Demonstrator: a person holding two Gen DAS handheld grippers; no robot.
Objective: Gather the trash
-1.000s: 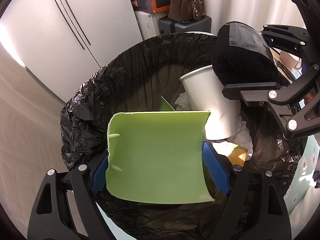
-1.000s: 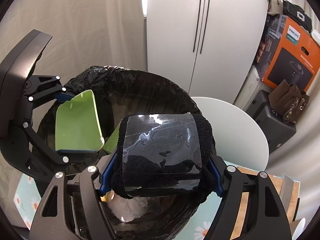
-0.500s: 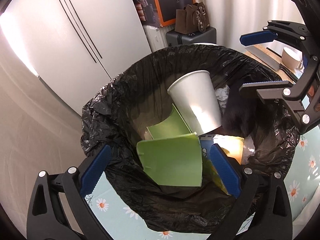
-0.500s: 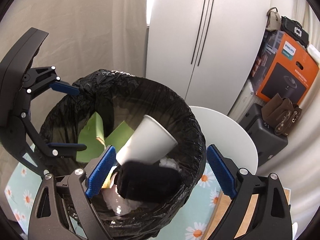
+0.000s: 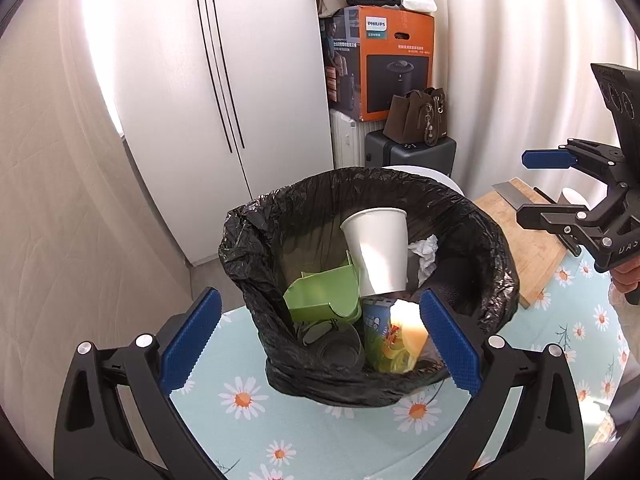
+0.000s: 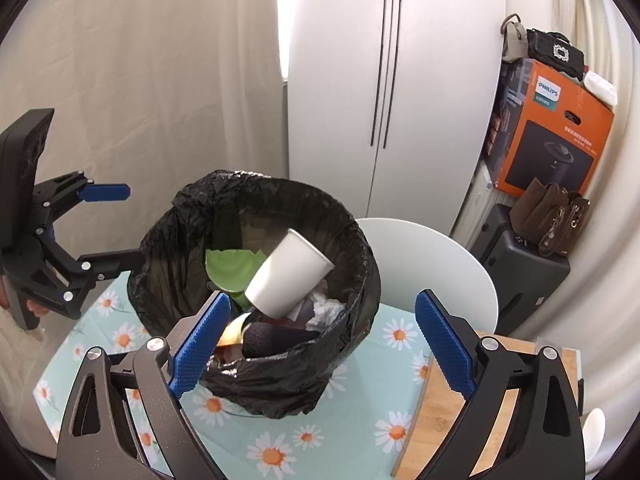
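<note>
Both drops done! A sec ago the left hand-held gripper [image 5: 318, 336] had the green plastic piece [image 5: 322, 294] pinched over the bin [image 5: 500, 248], and the right hand-held gripper [image 6: 322, 344] was clamped on a black fuzzy thing [image 6: 276, 338]. Now both sets of jaws gape wide w/ nothing between them. They've just been opening, left already settled, right still widening a touch.

Green piece sits inside the black liner, lower left of the bin's mouth in the left view, leaning beside the white paper cup [image 5: 378, 252]. Black fuzzy thing lies low in the bin, near edge in the right view, just under the cup & next to crumpled tissue [image 6: 326, 308]. A printed carton [image 5: 378, 332] is in there too.

Both cams now see the whole bin from farther back & higher; more of the daisy-print surface [image 5: 248, 400] shows around it, so both tools have backed off.

Meaning: these 2 bits of trash are collected. Looks like the next job is scanning for leftovers. The wooden board [image 6: 440, 396] at lower right of the right view looks bare; can't tell what's beyond the frame.
</note>
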